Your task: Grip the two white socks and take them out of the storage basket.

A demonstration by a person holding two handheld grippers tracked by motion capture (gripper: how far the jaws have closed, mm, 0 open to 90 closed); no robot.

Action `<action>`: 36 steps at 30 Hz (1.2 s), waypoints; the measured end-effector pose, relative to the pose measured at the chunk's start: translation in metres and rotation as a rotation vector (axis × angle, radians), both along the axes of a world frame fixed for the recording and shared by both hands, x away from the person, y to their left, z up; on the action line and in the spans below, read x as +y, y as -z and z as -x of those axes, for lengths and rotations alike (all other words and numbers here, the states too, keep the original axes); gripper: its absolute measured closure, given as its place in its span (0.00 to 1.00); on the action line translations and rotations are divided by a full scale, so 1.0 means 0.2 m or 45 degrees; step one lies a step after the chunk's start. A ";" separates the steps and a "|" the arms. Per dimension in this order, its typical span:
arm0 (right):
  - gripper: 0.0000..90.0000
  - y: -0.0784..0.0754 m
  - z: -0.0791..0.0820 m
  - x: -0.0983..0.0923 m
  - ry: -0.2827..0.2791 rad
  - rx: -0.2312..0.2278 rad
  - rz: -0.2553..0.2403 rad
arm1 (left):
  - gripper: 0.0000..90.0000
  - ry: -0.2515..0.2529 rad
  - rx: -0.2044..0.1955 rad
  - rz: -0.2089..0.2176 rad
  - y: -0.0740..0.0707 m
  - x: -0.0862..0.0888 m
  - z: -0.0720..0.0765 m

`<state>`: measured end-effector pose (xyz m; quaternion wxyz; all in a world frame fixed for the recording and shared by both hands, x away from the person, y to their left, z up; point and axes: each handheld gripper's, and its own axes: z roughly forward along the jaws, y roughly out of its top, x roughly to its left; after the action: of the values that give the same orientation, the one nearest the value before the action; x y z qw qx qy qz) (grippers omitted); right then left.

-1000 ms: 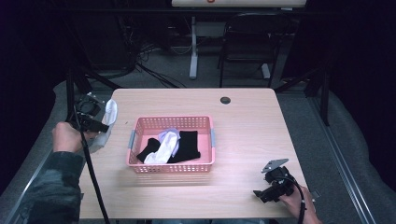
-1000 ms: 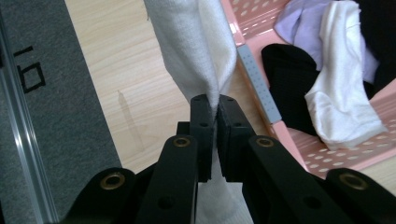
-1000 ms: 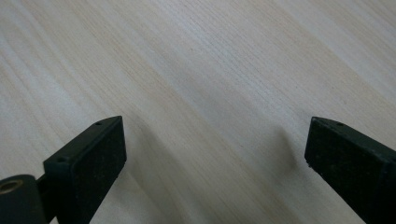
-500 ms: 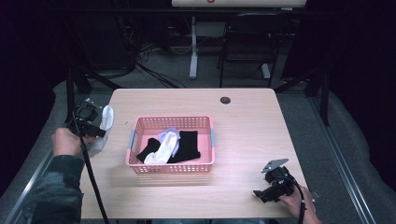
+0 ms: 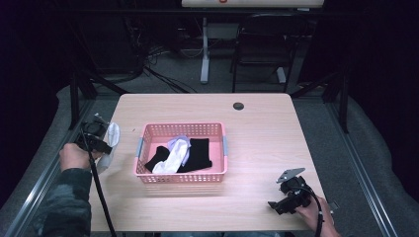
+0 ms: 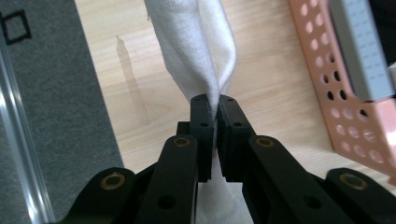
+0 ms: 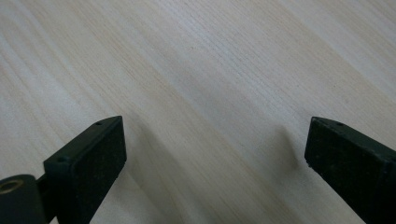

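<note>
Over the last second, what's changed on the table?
The left gripper has come down at the table's left edge, its jaws clamped on the white sock, lowering it beside the pink basket. The right gripper, jaws open, and the socks in the basket stayed put.

Black hand-held grippers, dark mottled sleeve

The left hand-held gripper (image 6: 215, 105) has black jaws with brass-coloured pivot screws; a black cable (image 5: 99, 190) trails behind it past the sleeve (image 5: 64, 207).
</note>
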<state>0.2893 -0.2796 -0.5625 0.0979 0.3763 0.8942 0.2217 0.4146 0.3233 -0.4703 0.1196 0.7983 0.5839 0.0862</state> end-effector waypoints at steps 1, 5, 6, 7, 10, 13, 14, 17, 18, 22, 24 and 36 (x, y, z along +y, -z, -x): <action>0.05 0.00 0.00 0.00 -0.002 -0.001 0.006 | 0.96 -0.006 0.020 -0.008 0.04 0.01 0.00; 0.05 0.00 0.00 0.00 -0.006 0.004 0.010 | 0.95 -0.025 0.050 -0.012 0.10 0.02 -0.01; 0.05 0.00 0.00 0.00 -0.006 0.004 0.011 | 0.95 -0.037 0.051 -0.007 0.12 0.03 -0.01; 0.05 0.00 0.00 0.00 -0.006 0.004 0.010 | 0.95 -0.041 0.056 -0.005 0.13 0.03 -0.01; 0.05 0.00 0.00 0.00 0.000 -0.003 0.006 | 0.95 -0.062 0.071 0.000 0.16 0.05 -0.02; 0.05 0.00 0.00 0.00 0.001 -0.001 0.003 | 0.94 -0.088 0.072 0.011 0.18 0.07 -0.02; 0.05 0.00 0.00 0.00 -0.003 0.002 0.006 | 0.93 -0.096 0.064 0.016 0.19 0.07 -0.02; 0.05 0.00 0.00 0.00 -0.002 0.003 0.010 | 0.92 -0.112 0.076 0.025 0.22 0.09 -0.02; 0.05 0.00 0.00 0.00 0.001 0.001 0.008 | 0.91 -0.114 0.081 0.035 0.23 0.09 -0.02; 0.05 0.00 0.00 0.00 0.000 0.003 0.007 | 0.88 -0.127 0.080 0.068 0.24 0.11 -0.01; 0.05 0.00 0.00 0.00 -0.002 0.005 0.009 | 0.80 -0.137 0.081 0.084 0.24 0.11 0.00; 0.05 0.00 0.00 0.00 -0.005 0.007 0.010 | 0.12 -0.147 -0.091 0.142 -0.03 0.12 0.13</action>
<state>0.2897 -0.2793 -0.5626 0.0966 0.3749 0.8960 0.2174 0.3878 0.3479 -0.4646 0.1795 0.7519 0.6281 0.0889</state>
